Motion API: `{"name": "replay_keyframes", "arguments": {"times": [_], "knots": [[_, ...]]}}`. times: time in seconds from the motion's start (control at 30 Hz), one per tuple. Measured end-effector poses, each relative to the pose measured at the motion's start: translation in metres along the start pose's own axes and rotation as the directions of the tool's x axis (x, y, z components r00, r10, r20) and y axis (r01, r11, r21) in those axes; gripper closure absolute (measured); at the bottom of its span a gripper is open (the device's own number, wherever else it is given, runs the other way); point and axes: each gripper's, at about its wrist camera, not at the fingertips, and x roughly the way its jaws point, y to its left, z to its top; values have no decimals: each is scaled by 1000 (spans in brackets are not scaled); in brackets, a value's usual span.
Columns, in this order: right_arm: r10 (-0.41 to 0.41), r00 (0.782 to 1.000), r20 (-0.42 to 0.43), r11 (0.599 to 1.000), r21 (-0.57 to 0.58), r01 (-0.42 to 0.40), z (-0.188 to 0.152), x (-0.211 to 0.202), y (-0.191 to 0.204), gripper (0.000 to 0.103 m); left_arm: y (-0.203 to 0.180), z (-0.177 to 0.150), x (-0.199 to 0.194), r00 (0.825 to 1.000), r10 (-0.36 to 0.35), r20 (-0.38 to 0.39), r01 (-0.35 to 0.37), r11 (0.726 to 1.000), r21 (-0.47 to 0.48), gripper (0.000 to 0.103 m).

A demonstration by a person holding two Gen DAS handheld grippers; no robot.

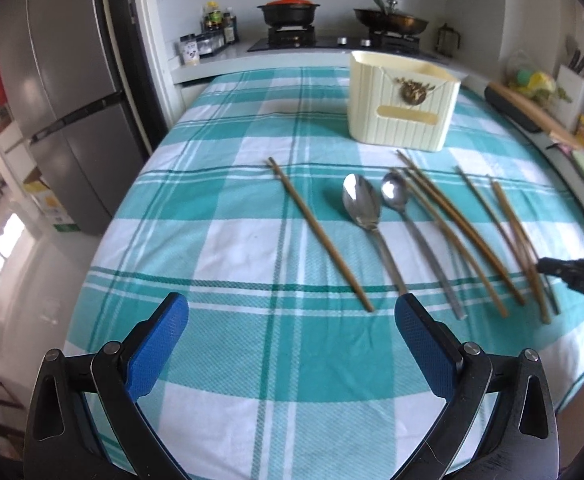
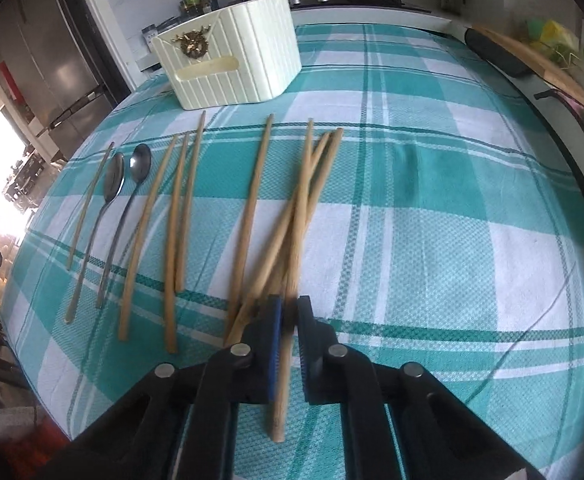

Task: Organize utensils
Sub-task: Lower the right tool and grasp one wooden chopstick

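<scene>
Right gripper (image 2: pixel 288 312): nearest the right wrist camera, its jaws are drawn together on a single wooden chopstick (image 2: pixel 292 280). The blue pads press on the stick's near part, and its butt end projects back beneath the gripper toward the camera. The stick's far end runs up into a crossed cluster of chopsticks (image 2: pixel 316 168) lying on the tabletop (image 2: pixel 432 200), which is covered with a teal and white checked cloth.

Left gripper (image 1: pixel 292 312): jaws stand wide apart with nothing between them, over bare cloth at the near edge of the tabletop.

Utensils, as seen from the left wrist: one lone chopstick (image 1: pixel 320 236) lies furthest left. Beside it are a large spoon (image 1: pixel 362 204) and a smaller spoon (image 1: pixel 396 196), bowls pointing away from the camera. Further right lie more chopsticks (image 1: pixel 452 232), roughly parallel, some overlapping. The right gripper's black tip enters from the right edge at the outermost sticks.

Holder: a cream ribbed utensil holder (image 1: pixel 404 112) with a gold ornament on its front stands upright on the tabletop beyond the row of utensils, apart from them.

Background: a stove with a red-lidded pot (image 1: pixel 288 10) and a pan (image 1: pixel 390 20); a grey refrigerator (image 1: pixel 64 100) at left.
</scene>
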Motion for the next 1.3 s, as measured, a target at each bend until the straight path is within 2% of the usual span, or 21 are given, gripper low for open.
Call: {"name": "replay_keyframes", "arguments": {"times": [0.47,0.6,0.77,0.9,0.93,0.97,1.03,1.1,1.17,1.23,1.3], "knots": [[-114,993,30,993,-17,114,1,0,1,96,-2,1,11,998,66,-10,-65,997,48,0],[-200,979,44,978,62,197,-3,-6,-18,96,9,6,16,999,39,-27,-39,999,5,0],[-258,966,38,954,168,248,-17,-17,-47,96,20,19,30,997,-14,-72,11,999,-45,0],[-257,966,27,951,188,247,-25,-23,-53,94,30,37,54,986,-102,-135,85,989,-122,0],[-256,966,24,950,189,247,-26,-24,-53,89,33,42,60,982,-119,-147,98,985,-144,0],[-253,967,24,952,187,244,-27,-25,-53,78,35,46,66,979,-132,-155,107,981,-165,0],[-248,968,29,955,176,239,-28,-25,-53,67,39,57,83,970,-167,-178,127,968,-216,0],[-241,970,22,960,154,235,-27,-25,-52,67,39,67,102,959,-182,-217,123,958,-257,0],[-223,975,11,966,136,219,-26,-25,-51,67,38,76,118,957,-168,-238,106,962,-252,1],[-188,982,-17,975,119,188,-24,-24,-53,67,35,86,138,957,-111,-268,49,972,-230,1],[-142,988,-59,983,112,148,-20,-20,-57,67,35,95,159,948,-85,-308,14,974,-224,1]]}}
